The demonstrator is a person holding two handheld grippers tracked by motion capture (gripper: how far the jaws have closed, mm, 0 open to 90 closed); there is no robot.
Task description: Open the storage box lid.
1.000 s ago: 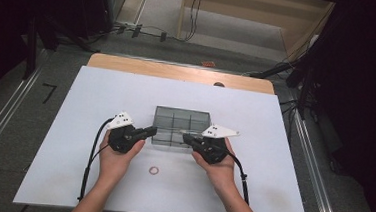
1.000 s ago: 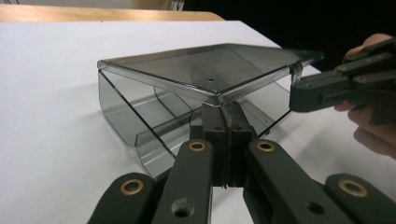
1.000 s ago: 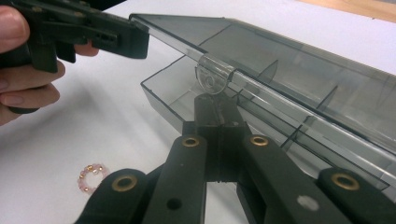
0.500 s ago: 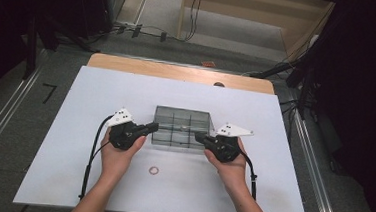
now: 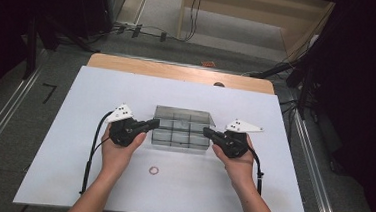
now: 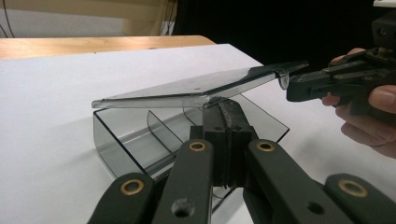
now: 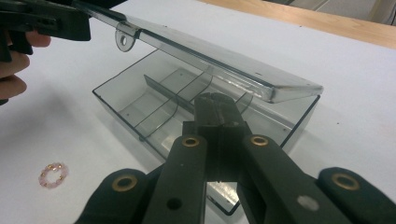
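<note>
Clear compartment box point(image 5: 182, 128) at the middle of the white table point(image 5: 63, 142), its lid point(image 6: 196, 88) ajar and tilted. Your right gripper point(image 5: 207, 132), jaws closed on nothing, has drawn back rightwards from the box's end since a second ago. Your left gripper point(image 5: 153, 123), also closed and empty, sits with its tip under the lid's edge. The lid probably now rests on the left tip alone, so opening is only part done. The bead ring point(image 5: 154, 171) lies near, between your hands. Table edges are well apart, leaving room on every side.
</note>
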